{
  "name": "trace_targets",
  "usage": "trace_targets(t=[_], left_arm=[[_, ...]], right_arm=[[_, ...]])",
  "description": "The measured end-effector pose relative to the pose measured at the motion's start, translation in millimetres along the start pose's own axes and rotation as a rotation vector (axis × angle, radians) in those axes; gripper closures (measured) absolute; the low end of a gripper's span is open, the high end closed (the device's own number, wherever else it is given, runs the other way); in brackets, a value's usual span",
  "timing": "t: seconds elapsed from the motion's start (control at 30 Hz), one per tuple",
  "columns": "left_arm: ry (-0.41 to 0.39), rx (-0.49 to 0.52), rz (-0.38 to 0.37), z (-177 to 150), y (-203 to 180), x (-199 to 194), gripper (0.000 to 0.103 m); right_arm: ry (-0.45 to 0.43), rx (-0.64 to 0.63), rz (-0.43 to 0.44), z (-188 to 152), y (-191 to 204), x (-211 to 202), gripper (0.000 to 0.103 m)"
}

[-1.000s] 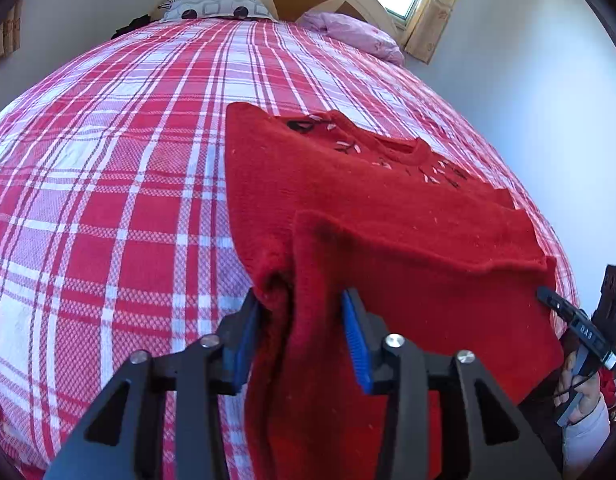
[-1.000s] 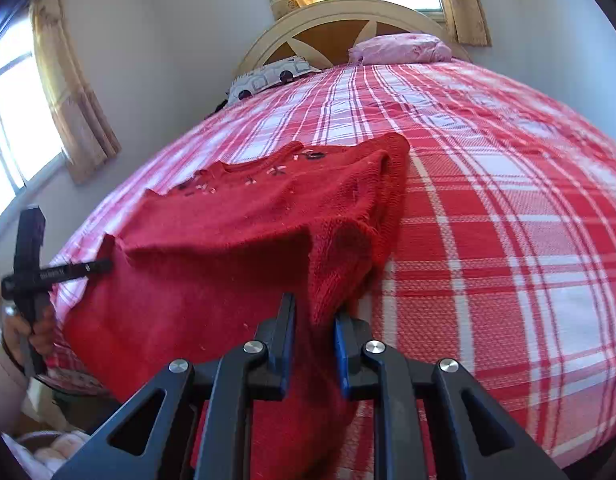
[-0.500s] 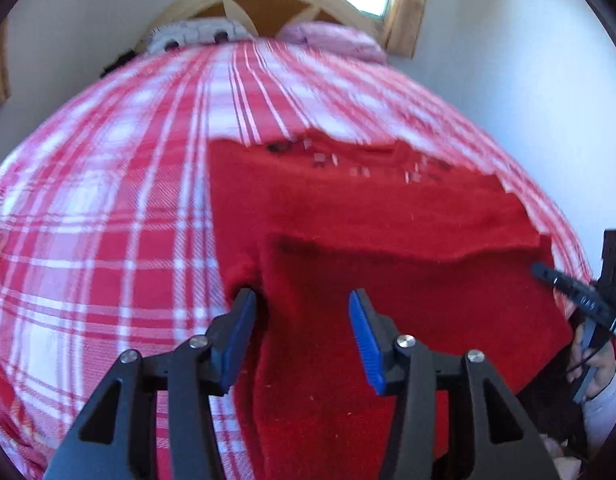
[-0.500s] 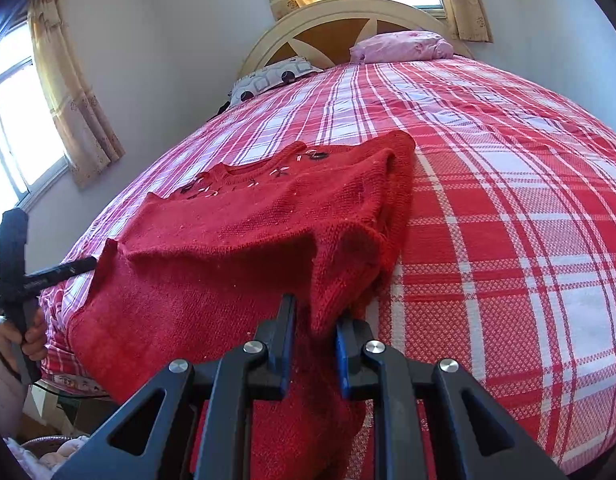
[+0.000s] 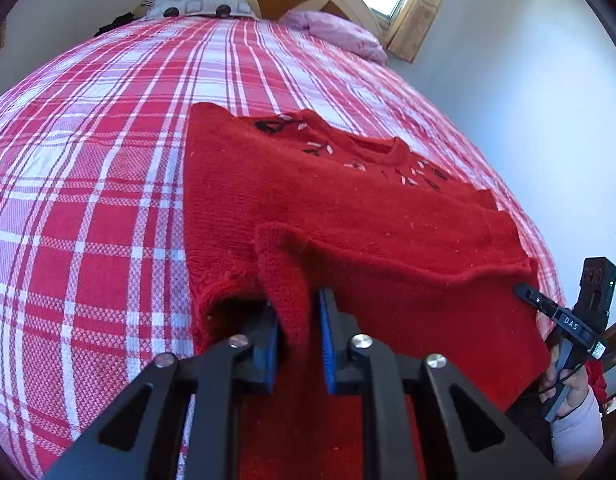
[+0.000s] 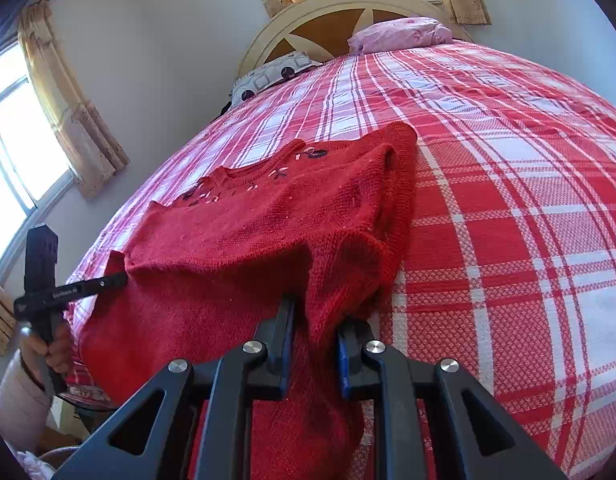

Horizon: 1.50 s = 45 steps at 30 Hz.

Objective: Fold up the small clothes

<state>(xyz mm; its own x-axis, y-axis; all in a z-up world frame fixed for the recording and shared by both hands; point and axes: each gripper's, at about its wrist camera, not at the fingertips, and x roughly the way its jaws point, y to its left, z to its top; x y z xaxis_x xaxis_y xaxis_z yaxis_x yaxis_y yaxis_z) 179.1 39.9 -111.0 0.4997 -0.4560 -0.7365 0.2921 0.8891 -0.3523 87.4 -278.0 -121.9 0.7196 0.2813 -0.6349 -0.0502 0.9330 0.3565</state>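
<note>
A small red knit sweater with dark and pale embroidery at the neck lies on the bed, neck away from me, its lower part folded up. My left gripper is shut on the folded lower left corner of the sweater. My right gripper is shut on the lower right corner of the sweater. Each gripper also shows in the other's view: the right one at the sweater's right edge, the left one at its left edge. The hem hangs over the bed's near edge.
The bed has a red and white plaid cover. A patterned pillow and a pink pillow lie by the wooden headboard. A wall runs close along the right side, curtained windows on the left.
My left gripper, open half a second ago, has closed on the folded corner of the sweater. The fold has risen slightly. My right gripper keeps its hold.
</note>
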Motion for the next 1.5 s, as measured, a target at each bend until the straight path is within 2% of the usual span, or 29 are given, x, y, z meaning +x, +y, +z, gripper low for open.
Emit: trace_targets(t=[0.13, 0.27, 0.33, 0.4, 0.53, 0.8, 0.97, 1.17, 1.37, 1.5], left_arm=[[-0.023, -0.02, -0.028, 0, 3, -5, 0.092], [-0.047, -0.034, -0.016, -3, 5, -12, 0.092], [-0.075, -0.032, -0.015, -7, 3, -22, 0.093], [-0.101, -0.02, -0.007, -11, 1, -32, 0.097], [-0.141, 0.003, -0.015, -13, -2, -44, 0.097], [-0.197, 0.007, -0.032, 10, -9, -58, 0.097], [-0.185, 0.029, 0.005, 21, -10, -50, 0.097], [-0.16, 0.016, -0.006, 15, -5, -40, 0.097], [-0.204, -0.009, -0.031, 28, -4, -60, 0.098], [-0.251, -0.013, -0.048, 48, -6, -78, 0.098]], right_arm=[[0.003, 0.005, 0.007, 2, 0, 2, 0.084], [-0.004, 0.029, 0.002, 5, -1, 3, 0.086], [-0.007, -0.017, -0.032, 4, 9, -3, 0.095], [-0.017, -0.088, -0.066, 2, 23, -13, 0.095], [-0.074, -0.129, -0.028, 4, 36, -38, 0.097], [-0.15, -0.189, -0.018, 34, 53, -53, 0.097], [-0.133, -0.262, -0.076, 49, 62, -45, 0.097], [-0.124, -0.226, -0.077, 43, 51, -43, 0.097], [-0.147, -0.216, -0.038, 48, 56, -51, 0.099], [-0.18, -0.247, -0.03, 66, 66, -60, 0.099]])
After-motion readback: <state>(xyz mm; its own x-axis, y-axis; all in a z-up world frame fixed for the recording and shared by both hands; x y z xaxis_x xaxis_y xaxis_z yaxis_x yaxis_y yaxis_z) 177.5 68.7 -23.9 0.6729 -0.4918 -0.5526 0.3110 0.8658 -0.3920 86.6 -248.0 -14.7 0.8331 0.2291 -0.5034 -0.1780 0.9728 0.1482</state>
